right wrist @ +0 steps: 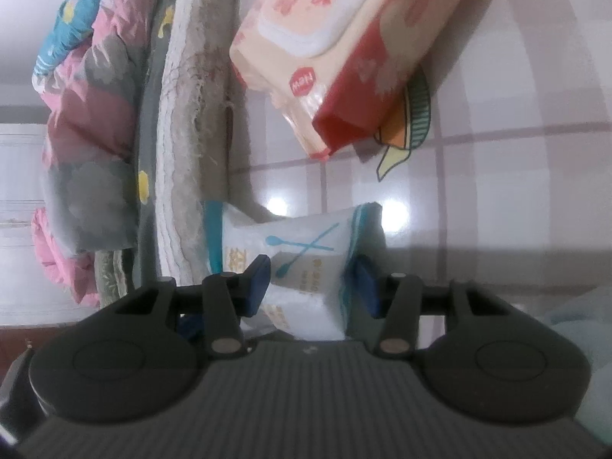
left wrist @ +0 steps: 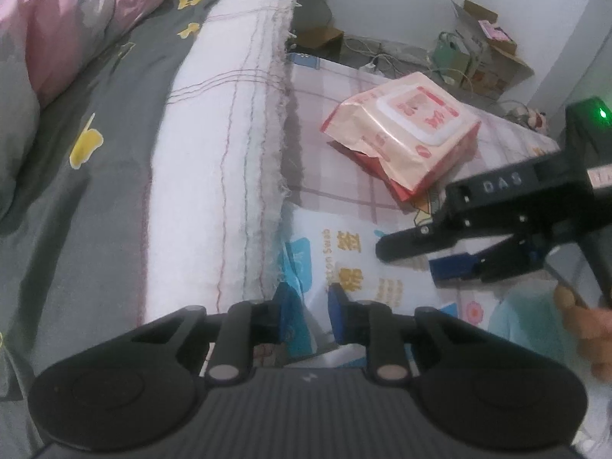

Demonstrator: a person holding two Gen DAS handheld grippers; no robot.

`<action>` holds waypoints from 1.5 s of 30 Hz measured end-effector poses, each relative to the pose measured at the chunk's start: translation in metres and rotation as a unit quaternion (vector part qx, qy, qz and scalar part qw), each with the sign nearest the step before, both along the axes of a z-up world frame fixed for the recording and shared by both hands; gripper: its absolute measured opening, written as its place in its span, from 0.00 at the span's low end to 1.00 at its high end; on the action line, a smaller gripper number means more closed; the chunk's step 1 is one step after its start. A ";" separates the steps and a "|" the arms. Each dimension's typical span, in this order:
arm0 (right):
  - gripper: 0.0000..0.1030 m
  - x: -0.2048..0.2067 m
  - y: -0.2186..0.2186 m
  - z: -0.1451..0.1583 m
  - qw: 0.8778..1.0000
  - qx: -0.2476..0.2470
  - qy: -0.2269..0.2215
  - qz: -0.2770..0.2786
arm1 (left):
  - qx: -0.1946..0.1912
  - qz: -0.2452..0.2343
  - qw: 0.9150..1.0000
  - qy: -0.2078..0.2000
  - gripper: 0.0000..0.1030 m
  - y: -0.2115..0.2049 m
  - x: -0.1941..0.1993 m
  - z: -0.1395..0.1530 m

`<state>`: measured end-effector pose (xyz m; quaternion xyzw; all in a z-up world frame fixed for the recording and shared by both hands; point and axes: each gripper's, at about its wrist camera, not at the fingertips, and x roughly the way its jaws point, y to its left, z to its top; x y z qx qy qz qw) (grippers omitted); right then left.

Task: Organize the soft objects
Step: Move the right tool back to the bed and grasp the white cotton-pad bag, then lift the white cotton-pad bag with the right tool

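A white and blue bag of cotton swabs (left wrist: 359, 267) lies on the plaid mat beside the mattress edge. My left gripper (left wrist: 310, 306) has its blue pads on either side of the bag's near corner, closed on it. My right gripper (right wrist: 311, 283) straddles the same bag (right wrist: 306, 252) with its pads pressing its two sides; it shows from the side in the left wrist view (left wrist: 420, 256). A pink and red pack of wet wipes (left wrist: 405, 134) lies further along the mat, on a red box; it also shows in the right wrist view (right wrist: 325, 34).
A white mattress edge (left wrist: 222, 153) with frayed cloth runs along the left. A grey sheet (left wrist: 95, 191) and a pink quilt (left wrist: 57, 30) lie on the bed. Cardboard boxes and cables (left wrist: 470, 53) stand by the far wall.
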<state>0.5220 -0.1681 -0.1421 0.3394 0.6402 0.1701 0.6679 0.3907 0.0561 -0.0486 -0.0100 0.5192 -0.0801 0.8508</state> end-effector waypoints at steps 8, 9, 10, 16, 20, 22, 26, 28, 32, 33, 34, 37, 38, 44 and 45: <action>0.22 -0.003 0.000 0.011 0.999 -0.003 -0.037 0.001 | -0.010 -0.004 0.999 -0.041 0.00 -0.005 -0.004 0.014; 0.20 -0.003 0.000 0.014 0.999 -0.005 -0.047 0.001 | -0.009 -0.007 0.999 -0.048 0.00 -0.008 -0.004 0.017; 0.19 -0.003 -0.001 0.018 0.998 -0.005 -0.056 0.000 | -0.009 -0.008 0.998 -0.055 0.00 -0.010 -0.005 0.021; 0.14 -0.005 -0.012 0.047 0.996 0.004 -0.094 -0.009 | -0.034 -0.010 0.995 -0.093 0.00 -0.018 -0.013 0.051; 0.09 -0.014 -0.017 0.080 0.991 0.008 -0.132 -0.004 | -0.055 -0.015 0.991 -0.117 0.00 -0.019 -0.027 0.074; 0.02 -0.021 -0.020 0.098 0.989 0.014 -0.149 -0.003 | -0.069 -0.018 0.989 -0.129 0.00 -0.017 -0.038 0.087; 0.02 -0.040 -0.029 0.130 0.983 0.015 -0.183 -0.001 | -0.087 -0.024 0.986 -0.142 0.00 -0.012 -0.061 0.107; 0.02 -0.051 -0.035 0.142 0.981 0.010 -0.194 0.000 | -0.089 -0.027 0.985 -0.148 0.00 -0.008 -0.073 0.113; 0.02 -0.069 -0.049 0.150 0.980 -0.010 -0.198 -0.007 | -0.085 -0.025 0.986 -0.138 0.02 -0.001 -0.086 0.111; 0.02 -0.072 -0.052 0.150 0.981 -0.014 -0.193 -0.008 | -0.086 -0.023 0.988 -0.129 0.03 0.001 -0.087 0.107; 0.04 -0.074 -0.055 0.148 0.982 -0.016 -0.188 -0.009 | -0.091 -0.020 0.989 -0.115 0.05 0.003 -0.086 0.103; 0.05 -0.073 -0.058 0.143 0.984 -0.026 -0.177 0.000 | -0.110 -0.009 0.991 -0.072 0.12 0.007 -0.081 0.085; 0.07 -0.071 -0.057 0.142 0.984 -0.037 -0.176 0.003 | -0.120 -0.006 0.991 -0.056 0.14 0.006 -0.076 0.077; 0.23 -0.037 -0.036 0.124 0.980 -0.083 -0.175 0.045 | -0.169 0.007 0.986 0.011 0.29 -0.016 -0.044 0.038; 0.24 -0.029 -0.033 0.120 0.980 -0.086 -0.174 0.051 | -0.170 0.009 0.985 0.015 0.32 -0.019 -0.041 0.032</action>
